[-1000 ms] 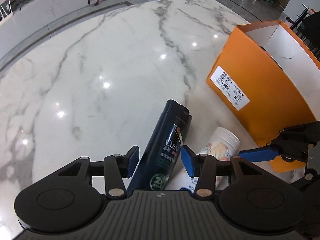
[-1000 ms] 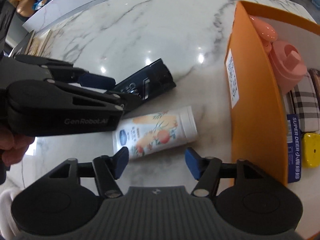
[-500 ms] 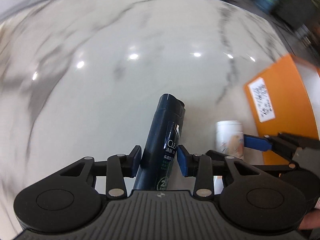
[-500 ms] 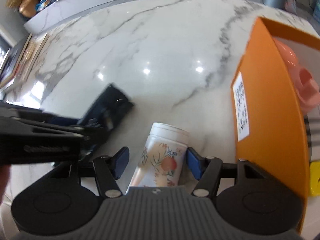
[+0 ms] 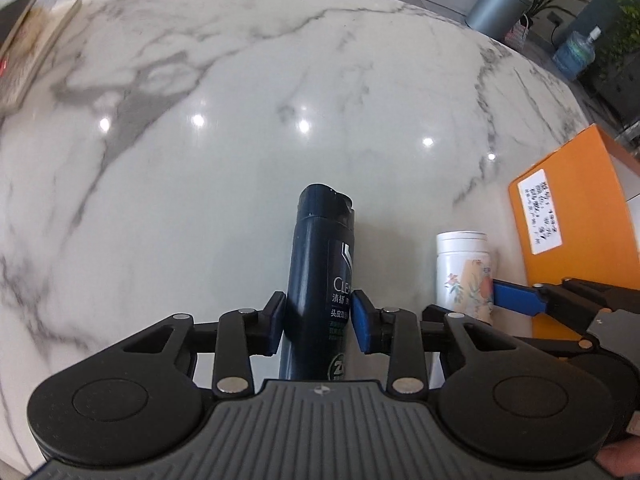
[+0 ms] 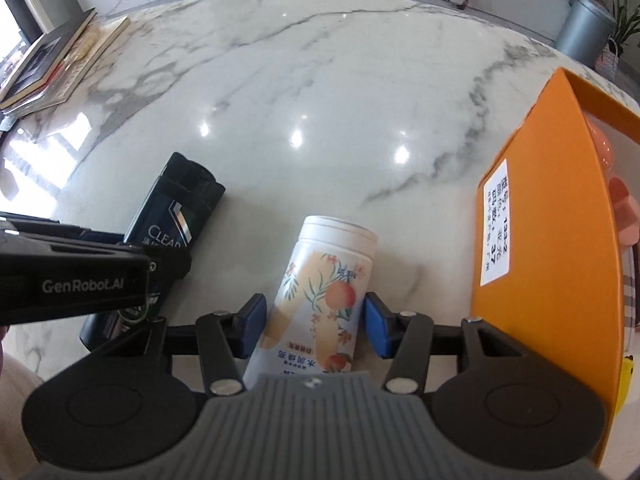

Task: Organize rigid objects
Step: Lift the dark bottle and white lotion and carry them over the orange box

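Orange box: several items already stowed | dark shampoo bottle clamped in left gripper, left of box | white floral bottle bracketed by right gripper, contact uncertain, beside box | both unstowed

Black left gripper, blue pads, apparently ribbed grey housing.
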Action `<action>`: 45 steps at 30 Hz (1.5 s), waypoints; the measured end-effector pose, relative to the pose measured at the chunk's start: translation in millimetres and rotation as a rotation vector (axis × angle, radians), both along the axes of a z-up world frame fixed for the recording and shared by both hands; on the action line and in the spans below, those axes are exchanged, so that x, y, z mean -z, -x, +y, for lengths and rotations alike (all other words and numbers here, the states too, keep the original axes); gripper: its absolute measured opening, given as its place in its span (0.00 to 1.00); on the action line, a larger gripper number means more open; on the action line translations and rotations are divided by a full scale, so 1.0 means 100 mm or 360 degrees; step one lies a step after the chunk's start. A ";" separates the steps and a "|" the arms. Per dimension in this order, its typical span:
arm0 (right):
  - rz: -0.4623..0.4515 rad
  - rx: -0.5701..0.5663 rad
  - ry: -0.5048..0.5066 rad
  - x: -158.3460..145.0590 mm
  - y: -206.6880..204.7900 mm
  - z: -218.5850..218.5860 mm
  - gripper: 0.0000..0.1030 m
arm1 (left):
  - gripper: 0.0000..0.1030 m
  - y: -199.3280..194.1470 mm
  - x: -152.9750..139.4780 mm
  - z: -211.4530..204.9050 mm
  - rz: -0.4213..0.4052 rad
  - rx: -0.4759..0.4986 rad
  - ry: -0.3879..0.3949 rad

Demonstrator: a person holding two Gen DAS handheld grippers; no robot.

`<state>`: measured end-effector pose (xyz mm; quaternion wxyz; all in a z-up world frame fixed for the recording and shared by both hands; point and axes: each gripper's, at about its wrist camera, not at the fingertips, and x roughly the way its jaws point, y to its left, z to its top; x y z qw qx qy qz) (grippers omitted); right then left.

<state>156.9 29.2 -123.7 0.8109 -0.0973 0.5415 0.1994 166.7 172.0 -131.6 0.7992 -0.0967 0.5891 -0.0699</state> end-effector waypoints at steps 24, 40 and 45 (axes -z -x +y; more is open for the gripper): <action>0.0071 -0.0090 -0.0304 -0.34 0.51 -0.25 0.46 | 0.35 0.74 -0.48 -0.02 -0.0096 -0.0170 0.0163; -0.0303 -0.0122 -0.0525 -1.16 0.86 -0.74 0.46 | 0.35 1.09 -1.49 -0.37 -0.0465 -0.0067 0.0160; -0.0433 -0.0033 -0.0533 -1.39 0.82 -1.22 0.46 | 0.35 0.99 -1.73 -0.80 -0.0520 0.0055 0.0230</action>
